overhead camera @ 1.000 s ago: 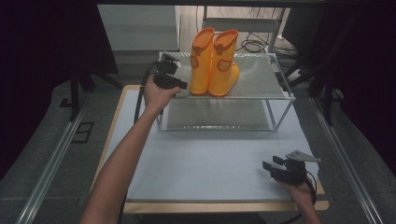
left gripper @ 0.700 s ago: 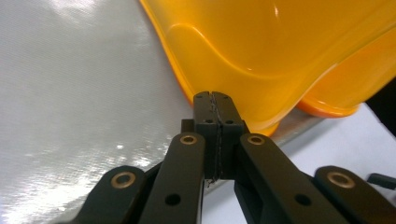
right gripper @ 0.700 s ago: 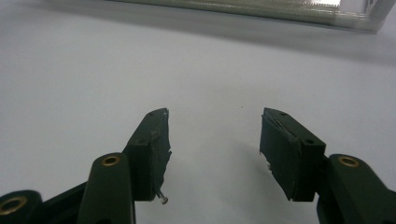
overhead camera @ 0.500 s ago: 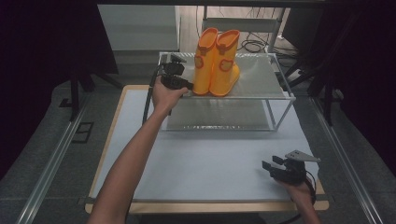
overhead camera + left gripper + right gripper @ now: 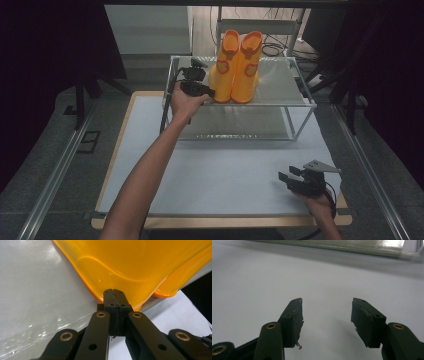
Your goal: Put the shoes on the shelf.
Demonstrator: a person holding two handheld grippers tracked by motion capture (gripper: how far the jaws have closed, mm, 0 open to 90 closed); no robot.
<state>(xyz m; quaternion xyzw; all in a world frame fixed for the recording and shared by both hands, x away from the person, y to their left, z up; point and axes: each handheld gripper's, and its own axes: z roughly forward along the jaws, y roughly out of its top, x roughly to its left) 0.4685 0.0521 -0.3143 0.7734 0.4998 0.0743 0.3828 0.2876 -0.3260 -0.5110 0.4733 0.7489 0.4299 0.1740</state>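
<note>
**High view: closed left gripper brought against the boots**

The left gripper (image 5: pixel 206 92) was seen pressed shut with nothing between its jaws, its tips at the sole edge of the orange boots (image 5: pixel 236 65) standing upright on the rack's top shelf (image 5: pixel 280 90). Compared with a second before, it had been shifted rightward to the boots. The right gripper (image 5: pixel 326 315) was held spread apart and empty over the white table (image 5: pixel 225 170), unmoved.

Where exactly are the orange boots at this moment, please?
In the high view, the orange boots stand upright side by side on the top shelf of the wire rack, with the left gripper shut at the left boot's foot.
</note>
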